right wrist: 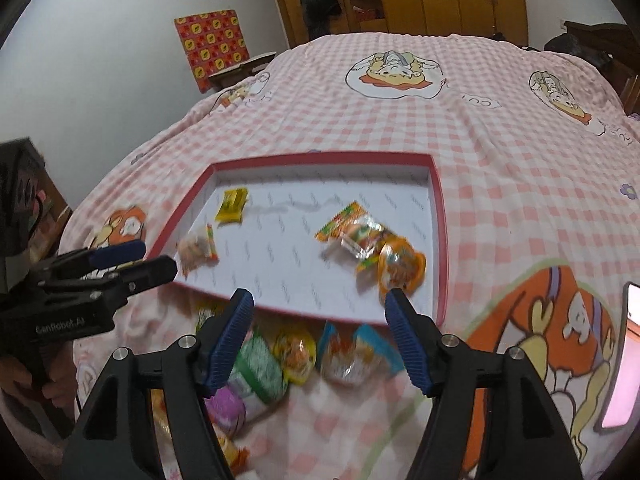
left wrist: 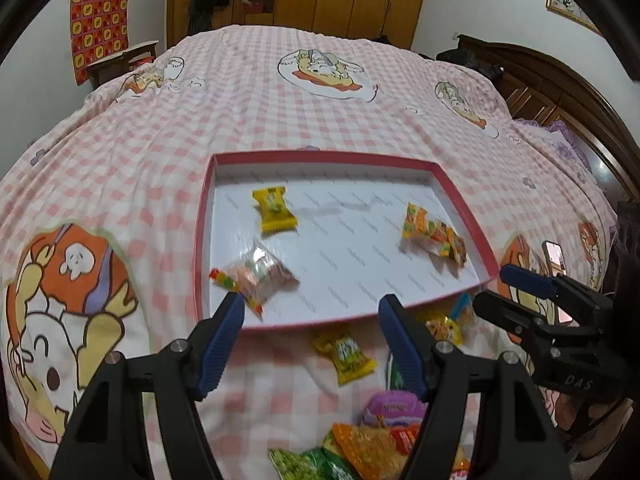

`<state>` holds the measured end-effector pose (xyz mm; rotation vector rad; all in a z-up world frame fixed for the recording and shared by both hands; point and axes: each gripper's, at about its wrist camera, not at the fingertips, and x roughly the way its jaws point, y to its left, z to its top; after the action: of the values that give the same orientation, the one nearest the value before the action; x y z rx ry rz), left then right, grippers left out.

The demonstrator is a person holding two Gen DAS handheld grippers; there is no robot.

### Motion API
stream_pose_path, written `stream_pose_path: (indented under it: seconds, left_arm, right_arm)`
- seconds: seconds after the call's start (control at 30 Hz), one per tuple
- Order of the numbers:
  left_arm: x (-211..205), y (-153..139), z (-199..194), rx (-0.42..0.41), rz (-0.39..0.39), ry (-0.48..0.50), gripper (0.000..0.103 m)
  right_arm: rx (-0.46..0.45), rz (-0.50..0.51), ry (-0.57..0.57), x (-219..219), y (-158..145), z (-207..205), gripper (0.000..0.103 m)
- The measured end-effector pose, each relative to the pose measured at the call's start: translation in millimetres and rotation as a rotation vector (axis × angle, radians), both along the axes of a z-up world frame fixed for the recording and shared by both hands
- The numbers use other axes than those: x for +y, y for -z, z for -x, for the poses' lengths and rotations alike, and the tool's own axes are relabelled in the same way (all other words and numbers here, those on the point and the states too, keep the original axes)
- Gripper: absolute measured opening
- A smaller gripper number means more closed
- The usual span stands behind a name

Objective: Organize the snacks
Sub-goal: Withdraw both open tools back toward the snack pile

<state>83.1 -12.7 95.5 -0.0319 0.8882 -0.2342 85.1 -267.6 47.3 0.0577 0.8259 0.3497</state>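
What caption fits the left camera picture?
Open left gripper above the red tray holding three snack packets, more snacks waiting on the bed.

Lay on a pink checked bedspread: shallow red-rimmed tray (left wrist: pixel 460 200), white inside. Held a yellow wrapped sweet (left wrist: pixel 275 210) toward the far left, a clear packet (left wrist: pixel 256 276) at the near left, orange-yellow packets (left wrist: pixel 434 234) at the right. More loose snacks (left wrist: pixel 372 440) heaped just outside the near rim.

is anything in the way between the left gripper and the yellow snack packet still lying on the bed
Nothing visible. The left gripper is open and empty, and the yellow packet lies on bare bedspread between its fingers, just outside the red tray.
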Motion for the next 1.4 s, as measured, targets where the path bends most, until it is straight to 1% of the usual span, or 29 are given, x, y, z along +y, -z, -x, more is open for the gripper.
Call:
stream_pose_path:
  seconds: [0.1,0.3,0.43,0.6,0.97,1.07,1.2,1.4]
  left_arm:
    - [-1.3,3.6,6.9,0.004,-0.02,-0.013,0.073]
    - [0.2,16.7,21.0,0.025,-0.032,-0.029,0.073]
    - [4.0,29.8,25.8,0.051,-0.04,-0.043,0.073]
    - [3.3,42.4,24.1,0.092,-0.024,-0.042,0.073]
    - [-18.7,50.4,9.5,0.098,0.0,0.0,0.072]
    - [-22.4,56.0,6.4,0.106,0.0,0.001,0.07]
    - [-23.4,62.1,2.5,0.116,-0.008,-0.01,0.062]
    - [-23.5,64.2,-1.0,0.106,-0.008,-0.015,0.061]
  right_arm:
    - [0.003,0.008,-0.002,-1.8,2.3,10.2,0.07]
    - [0.017,0.023,0.006,-3.5,10.3,26.0,0.07]
    - [0.068,0.046,0.01,-5.2,22.9,30.0,0.07]
    - [0.101,0.056,0.013,-6.5,35.3,31.7,0.07]
    - [0.11,0.036,0.009,-8.1,39.3,35.1,0.07]
    - [0.111,0.029,0.013,-10.0,40.1,34.2,0.07]
    - [0.117,0.019,0.019,-12.4,42.0,32.5,0.07]
    - [0.128,0.02,0.023,-12.3,45.2,30.4,0.07]
